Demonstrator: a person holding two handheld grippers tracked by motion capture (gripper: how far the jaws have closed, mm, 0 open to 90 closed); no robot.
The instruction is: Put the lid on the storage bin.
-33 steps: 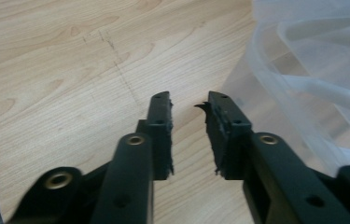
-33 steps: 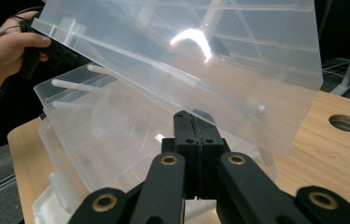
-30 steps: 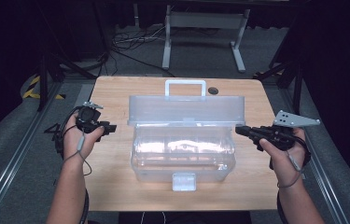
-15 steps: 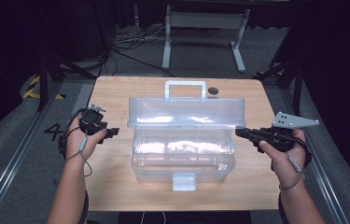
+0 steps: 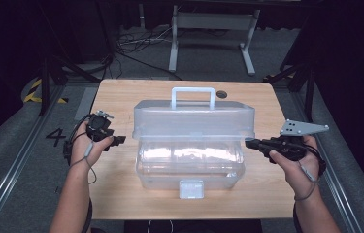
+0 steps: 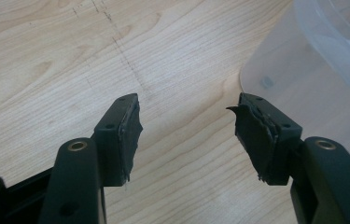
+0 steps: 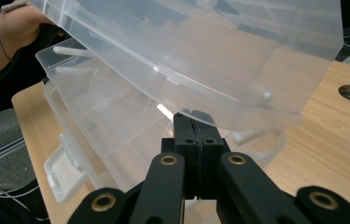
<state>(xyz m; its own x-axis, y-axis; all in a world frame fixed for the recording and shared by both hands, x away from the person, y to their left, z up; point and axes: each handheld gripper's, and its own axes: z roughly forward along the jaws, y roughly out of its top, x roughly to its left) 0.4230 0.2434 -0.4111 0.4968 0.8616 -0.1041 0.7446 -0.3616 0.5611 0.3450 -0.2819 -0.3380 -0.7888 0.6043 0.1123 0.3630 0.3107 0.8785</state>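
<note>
A light wooden table (image 5: 121, 194) is seen from above, with dark floor around it and a white metal frame (image 5: 208, 29) standing beyond its far edge. A round hole (image 5: 222, 94) is cut into the tabletop near that far edge.

At the middle of the table a clear plastic toolbox (image 5: 189, 165) is placed, its white latch (image 5: 191, 189) on the near side. Its lid (image 5: 194, 121) is raised and tilted back toward the far side, with a white handle (image 5: 192, 97) standing up from it.

To the left of the box, the left gripper (image 5: 117, 141) is held in the person's left hand (image 5: 85, 145), just beside the box's left wall and apart from it. In the left gripper view its jaws are spread wide over bare wood, nothing between them.

At the right, the right gripper (image 5: 249, 143) is held in the right hand (image 5: 296, 165), a grey plate (image 5: 302, 128) on top. Its tips are set at the lid's lower right edge. In the right gripper view the jaws are pressed flat together under the lid's rim; whether the rim is pinched cannot be told.
</note>
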